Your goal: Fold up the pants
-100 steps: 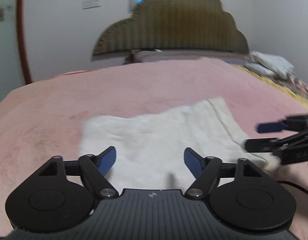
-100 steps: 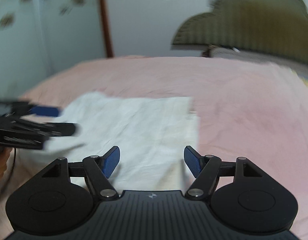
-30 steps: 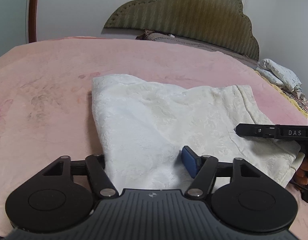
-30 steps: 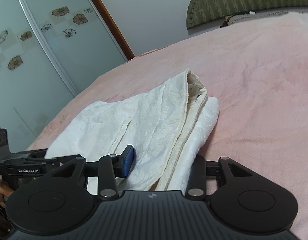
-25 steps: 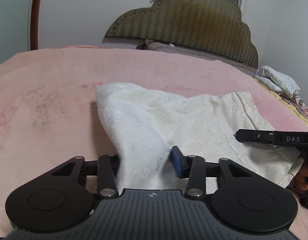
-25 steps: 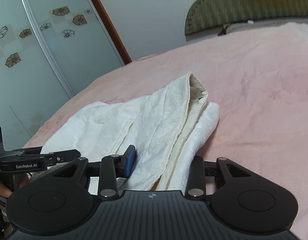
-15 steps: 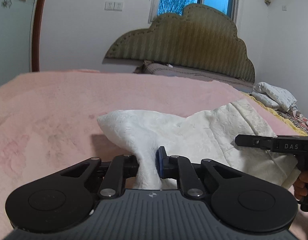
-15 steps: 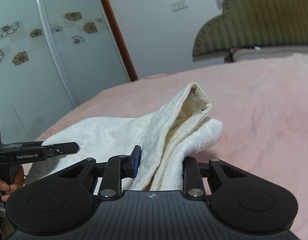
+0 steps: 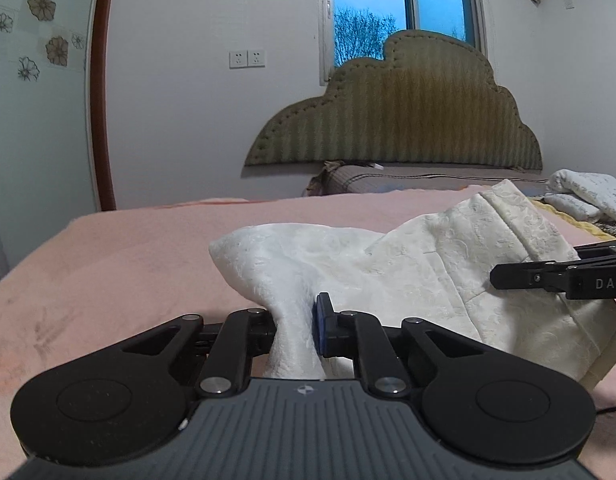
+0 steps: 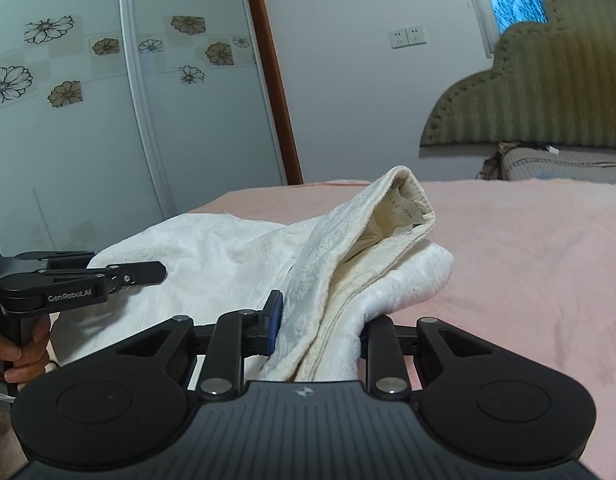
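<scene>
The white textured pants [image 9: 407, 272] lie partly folded on the pink bed [image 9: 120, 264]. My left gripper [image 9: 295, 328] is shut on the near left edge of the pants, lifted off the bed. My right gripper [image 10: 317, 328] is shut on the waistband end of the pants [image 10: 347, 256], several layers bunched between the jaws, the label showing. The right gripper also shows side-on in the left wrist view [image 9: 555, 278]; the left one shows in the right wrist view [image 10: 84, 280].
An olive headboard [image 9: 395, 120] and a pillow [image 9: 387, 180] stand at the far end of the bed. A folded patterned quilt [image 9: 583, 196] lies at the right edge. A flower-patterned sliding door [image 10: 88, 112] stands to the left.
Both grippers closed on the near edge of the pants and have lifted it off the bed; the cloth now rises toward the headboard.
</scene>
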Demonstrator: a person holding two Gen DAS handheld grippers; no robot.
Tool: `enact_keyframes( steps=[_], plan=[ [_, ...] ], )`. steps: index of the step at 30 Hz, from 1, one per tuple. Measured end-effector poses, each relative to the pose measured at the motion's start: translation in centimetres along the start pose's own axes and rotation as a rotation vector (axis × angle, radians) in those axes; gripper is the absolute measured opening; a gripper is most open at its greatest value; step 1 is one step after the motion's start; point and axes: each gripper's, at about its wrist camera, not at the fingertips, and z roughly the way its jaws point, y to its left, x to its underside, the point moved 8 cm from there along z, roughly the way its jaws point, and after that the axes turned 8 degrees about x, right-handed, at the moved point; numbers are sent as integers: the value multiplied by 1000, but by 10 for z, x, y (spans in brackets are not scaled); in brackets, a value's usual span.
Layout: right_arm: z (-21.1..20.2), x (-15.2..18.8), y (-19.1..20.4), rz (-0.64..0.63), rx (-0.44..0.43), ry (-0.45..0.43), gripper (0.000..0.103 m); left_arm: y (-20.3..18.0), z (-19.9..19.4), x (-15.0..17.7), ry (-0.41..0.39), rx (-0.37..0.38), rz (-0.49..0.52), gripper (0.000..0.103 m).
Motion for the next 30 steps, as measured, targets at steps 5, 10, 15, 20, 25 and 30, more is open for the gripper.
enact_keyframes(
  steps=[5,10,15,20,25,30],
  plan=[
    [22,-6,5,-23,11,-2,24,15,15,-7,-5,-37,15,15],
    [41,-7,6,-38,39,-16,24,22,27,-5,-8,-77,21,15],
    [61,-5,7,-33,57,-23,24,28,35,3,2,-106,18,15],
    [76,4,4,-10,69,-14,24,38,45,14,40,-116,-13,15],
    [85,14,-8,33,66,30,24,42,55,26,62,-128,-27,17],
    [94,25,-27,155,15,73,27,55,64,34,103,-98,-98,25]
  ],
)
